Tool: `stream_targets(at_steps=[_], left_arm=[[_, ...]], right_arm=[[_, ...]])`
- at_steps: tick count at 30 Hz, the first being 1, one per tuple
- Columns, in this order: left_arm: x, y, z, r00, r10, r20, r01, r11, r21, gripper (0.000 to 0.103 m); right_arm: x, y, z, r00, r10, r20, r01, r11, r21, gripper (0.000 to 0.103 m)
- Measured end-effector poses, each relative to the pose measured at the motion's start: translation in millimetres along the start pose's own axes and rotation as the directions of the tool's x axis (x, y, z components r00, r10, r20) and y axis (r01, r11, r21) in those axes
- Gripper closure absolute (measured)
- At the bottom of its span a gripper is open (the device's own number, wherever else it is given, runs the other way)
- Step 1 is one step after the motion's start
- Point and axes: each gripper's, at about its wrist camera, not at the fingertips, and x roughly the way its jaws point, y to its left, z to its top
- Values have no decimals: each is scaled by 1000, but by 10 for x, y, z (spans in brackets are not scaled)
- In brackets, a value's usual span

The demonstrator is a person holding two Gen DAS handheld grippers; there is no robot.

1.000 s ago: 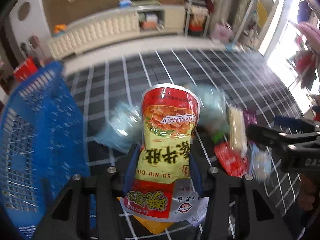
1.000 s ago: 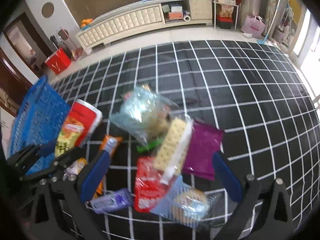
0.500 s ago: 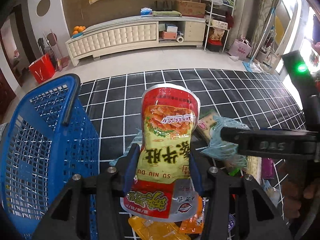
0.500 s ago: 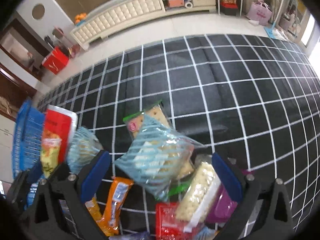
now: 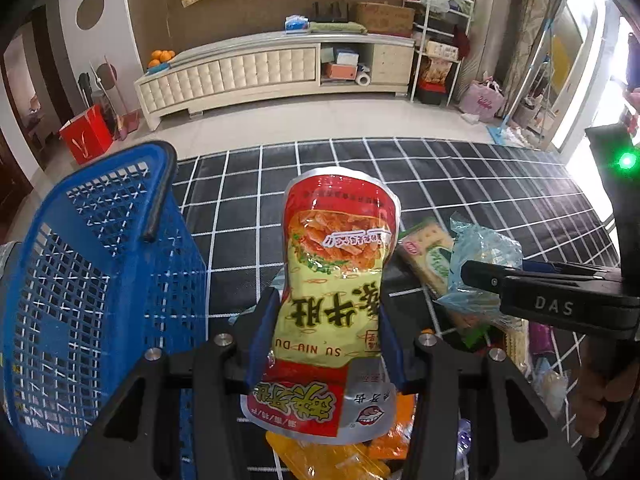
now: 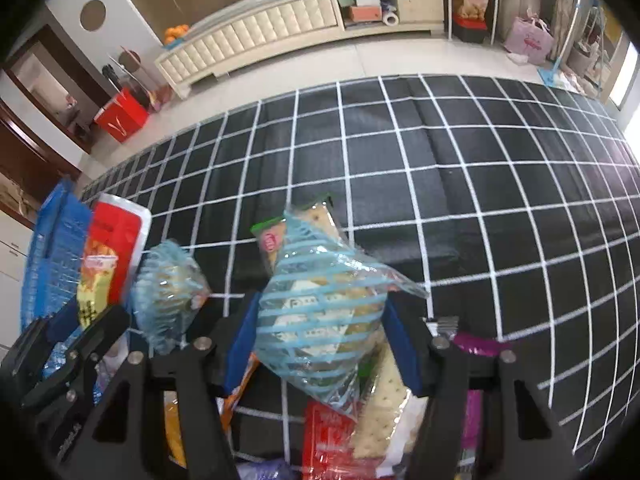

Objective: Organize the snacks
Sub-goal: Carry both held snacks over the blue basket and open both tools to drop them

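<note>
My left gripper (image 5: 326, 312) is shut on a red-and-yellow snack pouch (image 5: 338, 248), held upright above the mat beside the blue basket (image 5: 80, 280). In the right wrist view, my right gripper (image 6: 320, 320) has its jaws closing on a clear bag with light-blue stripes (image 6: 320, 280). Both blue pads (image 6: 240, 340) touch the bag's sides. That bag lies on top of a pile of snacks: a green cracker pack (image 6: 272, 236), a second blue bag (image 6: 168, 292), a red packet (image 6: 324, 436), a cracker sleeve (image 6: 384, 412) and a purple packet (image 6: 476, 400).
A black mat with a white grid (image 6: 480, 200) covers the floor. The basket (image 6: 56, 252) stands at its left edge. A cream cabinet (image 5: 256, 68), a red paper bag (image 5: 86, 140) and a shelf rack (image 5: 436, 40) stand further back. A hand (image 5: 608, 392) grips the right gripper's handle.
The right gripper's jaws have come in from wide open onto the blue-striped bag after sliding forward over the pile. The left gripper still holds the pouch and has shifted slightly.
</note>
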Motion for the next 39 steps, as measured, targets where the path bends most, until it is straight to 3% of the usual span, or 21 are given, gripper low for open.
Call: stream_targets(at_steps=[9,19,25,29,39], left_arm=[[-783,36,-37,993,-29,110,29,1000,-5,58],[-1671,460,-81,977,-45,207,49,999,-14,58],[-2024,849,-130,972,20,234,-21,1000,1,58],[-2160,1186,-138,974,18,225,-13,1000,-26,58],[-1941,1800,-70,982,87,169,-76,994,-72,58]], right_arm=[[-734,334,-139,993,12,119,-5,998,-58,38],[-1382,969,-278,970,84,230,-49,987,-156,38],[-1501,1419,-337,956,141,257,-82,970,-228,38],[-1460,1680,-309,951,174,258,-102,958,-270,38],[-1009,2178,-146,964,201,174,-131,929,-346,38]])
